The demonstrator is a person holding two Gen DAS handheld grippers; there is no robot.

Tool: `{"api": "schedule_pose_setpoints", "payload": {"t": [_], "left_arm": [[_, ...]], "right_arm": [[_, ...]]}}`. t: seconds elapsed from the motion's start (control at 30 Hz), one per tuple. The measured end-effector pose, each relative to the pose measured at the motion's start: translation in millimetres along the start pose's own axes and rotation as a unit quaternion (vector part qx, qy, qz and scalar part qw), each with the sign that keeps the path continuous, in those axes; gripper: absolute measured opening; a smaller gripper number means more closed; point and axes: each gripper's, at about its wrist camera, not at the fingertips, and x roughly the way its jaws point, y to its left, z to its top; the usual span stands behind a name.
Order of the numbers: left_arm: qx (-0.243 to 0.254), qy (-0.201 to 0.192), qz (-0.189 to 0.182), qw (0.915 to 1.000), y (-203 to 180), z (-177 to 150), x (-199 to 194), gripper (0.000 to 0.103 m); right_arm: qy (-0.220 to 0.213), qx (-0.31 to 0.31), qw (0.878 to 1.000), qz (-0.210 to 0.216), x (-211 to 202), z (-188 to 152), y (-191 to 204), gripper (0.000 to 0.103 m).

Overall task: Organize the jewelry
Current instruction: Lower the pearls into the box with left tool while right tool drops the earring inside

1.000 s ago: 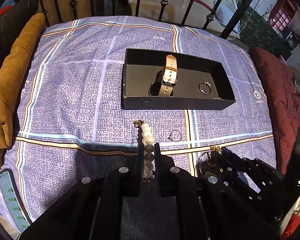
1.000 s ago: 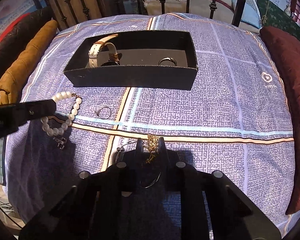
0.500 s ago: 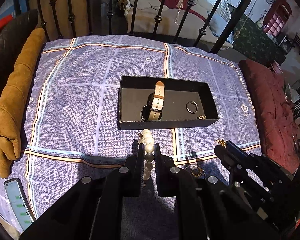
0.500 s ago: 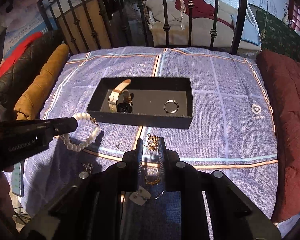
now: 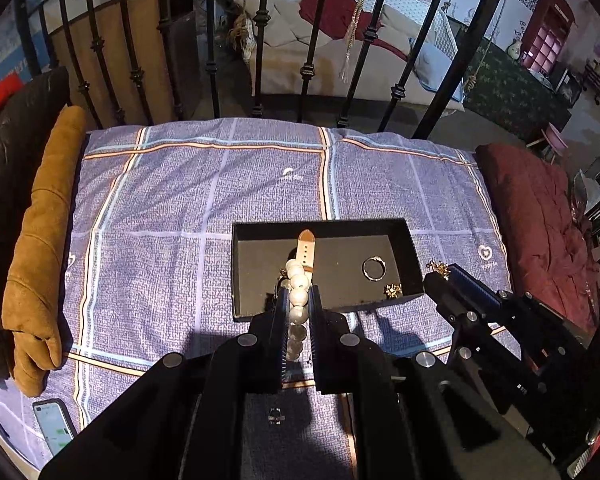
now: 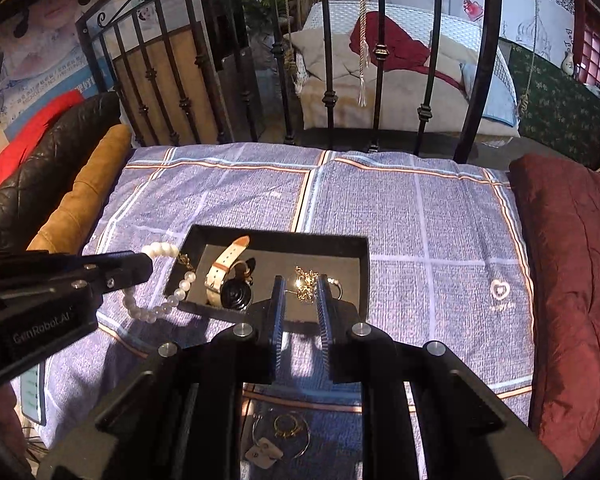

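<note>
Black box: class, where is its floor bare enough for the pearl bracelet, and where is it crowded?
Bare: between the box's left wall and the watch; a narrower strip between watch and ring. Crowded: the near right corner, with ring and gold trinket.

bedding: a purple checked quilt (image 5: 204,216) was spread flat | rear: black iron railing (image 6: 328,80) was seen | sides: tan cushion (image 5: 40,240), maroon blanket (image 6: 572,272) | background: a cream sofa (image 6: 412,92) was lit
</note>
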Motion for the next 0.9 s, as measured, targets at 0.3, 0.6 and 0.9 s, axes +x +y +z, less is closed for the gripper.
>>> {"api": "schedule_pose_setpoints", "payload": {"t": [0.3, 0.6, 0.9], "left_arm": [[0.021, -0.022, 0.032, 0.9991, -8.8, 22.6, 7.6, 0.009], [0.029, -0.023, 0.051, 0.9980, -8.9, 32.1, 26.0, 0.009], [0.034, -0.019, 0.056, 0.9977, -9.7, 34.1, 34.3, 0.021]], "right_arm": [[-0.007, -0.006, 1.000, -0.005, 12.9, 14.0, -3.9, 0.017], [-0.005, -0.005, 1.000, -0.011, 29.4, 24.0, -7.8, 0.017], [0.000, 0.000, 1.000, -0.020, 37.9, 27.7, -11.1, 0.018]]}}
